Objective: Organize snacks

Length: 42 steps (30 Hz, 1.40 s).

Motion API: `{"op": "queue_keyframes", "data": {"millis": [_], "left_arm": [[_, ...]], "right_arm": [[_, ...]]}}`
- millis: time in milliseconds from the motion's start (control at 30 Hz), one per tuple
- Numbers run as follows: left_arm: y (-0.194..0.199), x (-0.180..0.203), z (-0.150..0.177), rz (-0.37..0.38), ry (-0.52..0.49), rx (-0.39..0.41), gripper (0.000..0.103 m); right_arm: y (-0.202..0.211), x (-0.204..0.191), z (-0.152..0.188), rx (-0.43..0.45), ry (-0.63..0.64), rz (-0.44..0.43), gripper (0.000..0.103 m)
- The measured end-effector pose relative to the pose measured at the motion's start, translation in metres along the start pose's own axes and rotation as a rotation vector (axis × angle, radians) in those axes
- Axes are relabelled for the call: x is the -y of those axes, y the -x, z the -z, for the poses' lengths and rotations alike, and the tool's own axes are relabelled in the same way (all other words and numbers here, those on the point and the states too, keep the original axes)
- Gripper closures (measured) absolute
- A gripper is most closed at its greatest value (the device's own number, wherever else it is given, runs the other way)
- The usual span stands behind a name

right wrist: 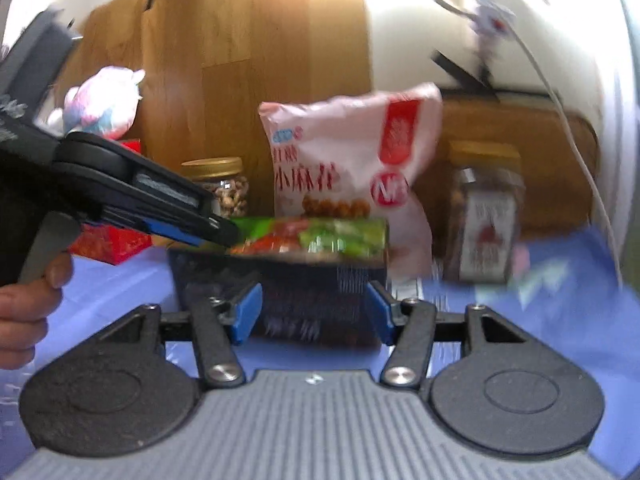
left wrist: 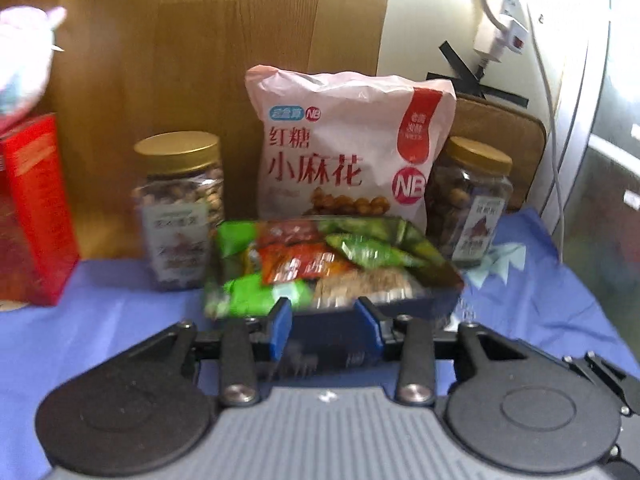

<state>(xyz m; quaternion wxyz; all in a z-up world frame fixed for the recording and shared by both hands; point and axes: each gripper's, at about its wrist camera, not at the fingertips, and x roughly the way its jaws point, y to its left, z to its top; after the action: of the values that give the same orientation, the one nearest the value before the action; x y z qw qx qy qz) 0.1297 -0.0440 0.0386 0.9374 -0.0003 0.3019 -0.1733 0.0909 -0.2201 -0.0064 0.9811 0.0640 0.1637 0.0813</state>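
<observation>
Tongs (left wrist: 326, 330) parted, tray (left wrist: 400, 312) edge between, jars (left wrist: 180, 216) flanking.

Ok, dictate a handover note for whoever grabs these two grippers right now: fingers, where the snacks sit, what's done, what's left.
Left gripper: open, nothing between the fingers, just in front of the dark box.
Right gripper: open, empty, facing the same box.
Dark rectangular box of green and orange snack packets: on the blue cloth, front centre.
Pink printed snack bag: upright behind it.
Two clear gold-lidded nut jars: flanking the bag.
Red carton: far left.
Done: packets are in the box.
Left: probably final tidying; judge the row yourself.
</observation>
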Motion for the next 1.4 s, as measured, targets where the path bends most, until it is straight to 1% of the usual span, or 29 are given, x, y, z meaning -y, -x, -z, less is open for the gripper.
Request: {"op": "queue_keyframes", "data": {"millis": [33, 100, 167, 200, 300, 400, 500, 633, 733, 800, 867, 900, 933, 967, 1200, 1400], "left_arm": [[0.006, 0.003, 0.007, -0.020, -0.008, -0.006, 0.065], [0.015, 0.008, 0.020, -0.062, -0.019, -0.022, 0.063], [0.022, 0.011, 0.035, -0.089, -0.021, -0.042, 0.057], [0.026, 0.012, 0.044, -0.100, -0.017, -0.059, 0.056], [0.034, 0.012, 0.064, -0.123, -0.006, -0.094, 0.055], [0.042, 0.012, 0.081, -0.157, -0.006, -0.120, 0.052], [0.049, 0.012, 0.094, -0.188, -0.011, -0.132, 0.048], [0.059, 0.014, 0.103, -0.209, -0.016, -0.130, 0.043], [0.064, 0.016, 0.106, -0.214, -0.027, -0.127, 0.042], [0.067, 0.018, 0.108, -0.219, -0.033, -0.126, 0.035], [0.070, 0.020, 0.109, -0.238, -0.036, -0.114, 0.022], [0.072, 0.021, 0.109, -0.236, -0.042, -0.104, 0.019], [0.074, 0.022, 0.110, -0.232, -0.047, -0.100, 0.012], [0.076, 0.023, 0.110, -0.232, -0.053, -0.092, 0.009], [0.084, 0.040, 0.110, -0.249, -0.111, -0.050, 0.000], [0.082, 0.044, 0.110, -0.265, -0.125, -0.068, 0.000]], "right_arm": [[0.006, 0.002, 0.007, -0.018, -0.042, 0.001, 0.029], [0.016, 0.007, 0.019, -0.048, -0.121, -0.001, 0.025], [0.022, 0.011, 0.029, -0.078, -0.216, -0.018, 0.025], [0.024, 0.013, 0.034, -0.093, -0.263, -0.037, 0.024], [0.033, 0.009, 0.045, -0.126, -0.326, -0.081, 0.024], [0.046, -0.001, 0.050, -0.130, -0.333, -0.107, 0.024], [0.058, -0.008, 0.051, -0.114, -0.328, -0.119, 0.021], [0.068, -0.012, 0.050, -0.095, -0.346, -0.137, 0.020], [0.074, -0.014, 0.050, -0.080, -0.346, -0.145, 0.020], [0.077, -0.015, 0.049, -0.070, -0.349, -0.148, 0.019], [0.082, -0.015, 0.048, -0.051, -0.356, -0.142, 0.019], [0.084, -0.013, 0.047, -0.043, -0.362, -0.144, 0.018], [0.086, -0.012, 0.046, -0.036, -0.369, -0.143, 0.018], [0.087, -0.011, 0.046, -0.031, -0.374, -0.140, 0.018], [0.097, -0.006, 0.044, 0.012, -0.387, -0.120, 0.015], [0.103, 0.001, 0.043, 0.042, -0.407, -0.096, 0.015]]}}
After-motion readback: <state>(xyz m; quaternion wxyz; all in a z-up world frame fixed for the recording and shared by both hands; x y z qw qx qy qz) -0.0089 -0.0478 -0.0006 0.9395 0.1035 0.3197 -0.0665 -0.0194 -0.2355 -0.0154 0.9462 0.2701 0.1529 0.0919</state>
